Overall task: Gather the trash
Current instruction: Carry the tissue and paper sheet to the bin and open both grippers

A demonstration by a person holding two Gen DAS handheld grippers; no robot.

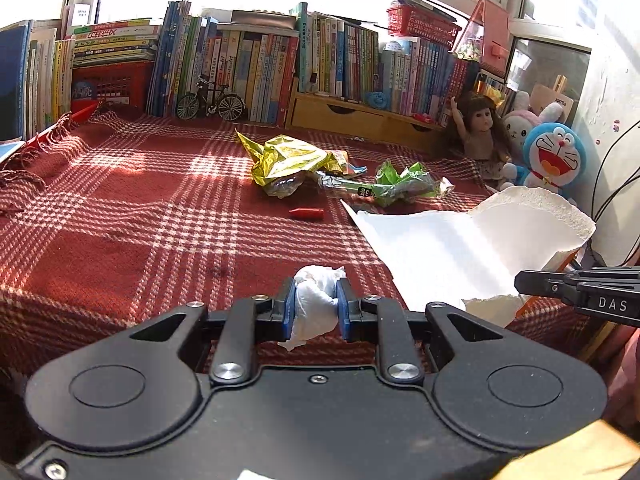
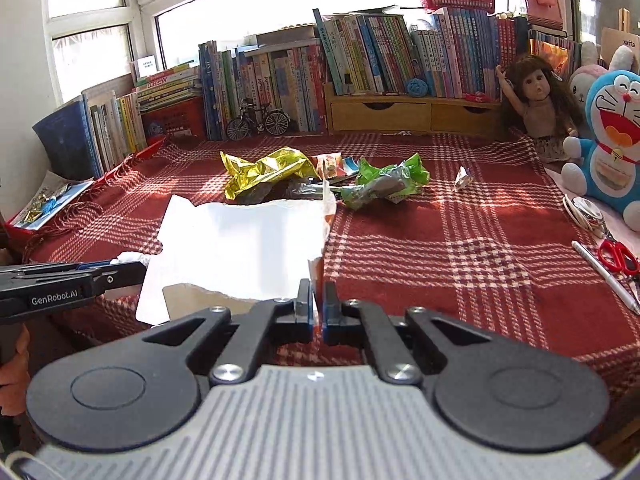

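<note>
Red plaid cloth-covered counter [image 1: 140, 216] strewn with a crumpled gold foil wrapper [image 1: 286, 158] and a green plastic wrapper [image 1: 400, 184]. Left gripper [image 1: 316, 304]: fingers pinched a crumpled white tissue [image 1: 316, 300] above the near edge. Right gripper [image 2: 317, 312]: fingers pressed onto the torn white paper bag's [image 2: 244, 248] rim.

So the trash is spread across the red plaid cloth. A crumpled white tissue [image 1: 316, 304] is pinched between the left gripper [image 1: 316, 308] fingers at the near edge. A torn white paper bag [image 2: 244, 244] stands open, its edge clamped by the right gripper [image 2: 317, 308]. Further back lies a crinkled gold foil wrapper [image 1: 286, 158], with a crushed green wrapper [image 1: 400, 184] just to its right. A small red cap-like piece [image 1: 306, 213] lies in front of the foil one, and a tiny white scrap [image 2: 464, 179] sits off to the right.
</note>
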